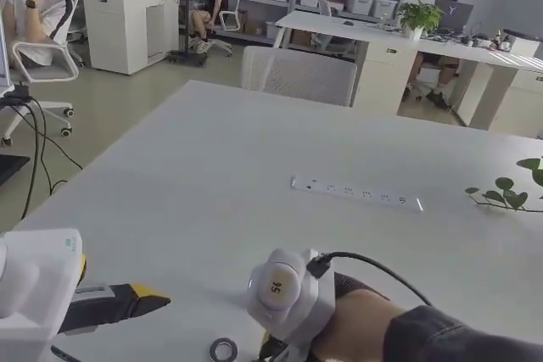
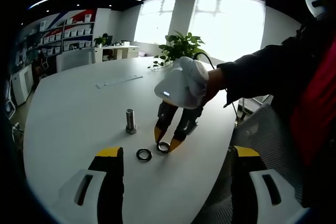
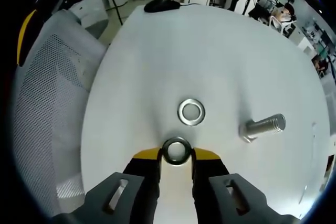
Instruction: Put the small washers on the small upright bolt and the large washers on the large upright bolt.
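Two metal washers lie on the white table (image 1: pixel 254 167) near one upright bolt (image 2: pixel 130 120). My right gripper (image 3: pixel 176 155) points down at the table, its yellow-tipped jaws closed against both sides of one washer (image 3: pixel 176 150), which rests on the surface. The other washer (image 3: pixel 191 112) lies free just beyond it, with the bolt (image 3: pixel 262 127) off to the side. From the left gripper view, the right gripper (image 2: pixel 167 144) stands over its washer (image 2: pixel 163 147), beside the free washer (image 2: pixel 144 155). My left gripper (image 2: pixel 177 151) is open and holds nothing. In the head view it (image 1: pixel 127 301) hovers left of a washer (image 1: pixel 224 349).
A white power strip (image 1: pixel 356 192) lies mid-table and plant leaves (image 1: pixel 509 192) reach in at the right edge. A mesh chair (image 3: pixel 52 103) stands at the table's near edge, another chair (image 1: pixel 297 74) at the far side. People sit at desks behind.
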